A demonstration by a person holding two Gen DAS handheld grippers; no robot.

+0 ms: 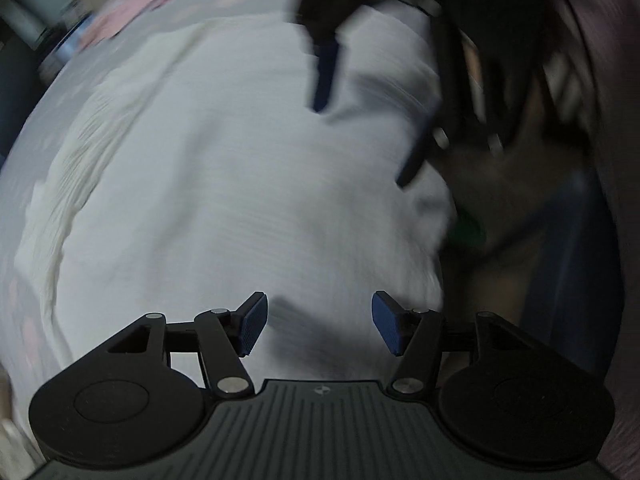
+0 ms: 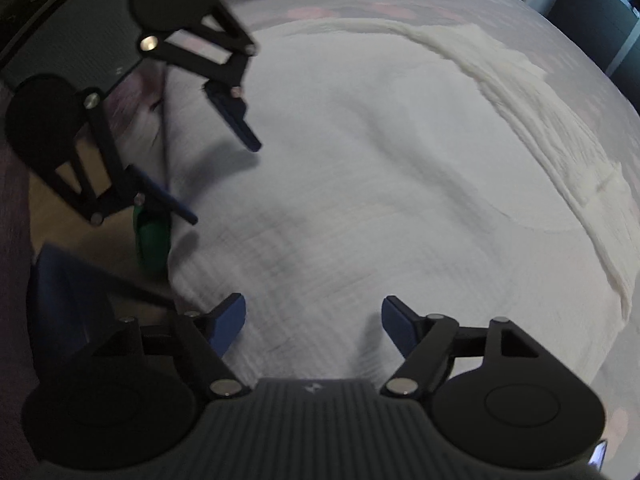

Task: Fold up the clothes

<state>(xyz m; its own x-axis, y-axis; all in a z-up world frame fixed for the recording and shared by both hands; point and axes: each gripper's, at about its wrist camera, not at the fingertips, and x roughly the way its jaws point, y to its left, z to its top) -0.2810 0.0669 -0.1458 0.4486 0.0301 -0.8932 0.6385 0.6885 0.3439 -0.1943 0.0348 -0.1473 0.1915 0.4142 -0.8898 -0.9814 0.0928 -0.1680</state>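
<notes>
Left tool (image 1: 318,326), in its own wrist view, hangs with both blue pads spread and empty over one white garment (image 1: 224,184) lying on a floral-print bed (image 1: 36,148), while the right tool (image 1: 360,108) shows blurred across the cloth, pads apart. Right wrist view: right tool (image 2: 314,326) likewise spread wide and empty above the same white garment (image 2: 360,200), left tool (image 2: 224,180) opposite with fingers apart, and one green object (image 2: 152,240) at the cloth's edge.

Two grippers — the left gripper (image 1: 319,326) and the right gripper (image 2: 314,326), each with two blue-padded fingers spread apart. One white garment (image 2: 360,200), spread on one patterned bedcover (image 2: 460,4). One green object (image 2: 151,240) — too blurred to identify — sits at the garment's edge.
</notes>
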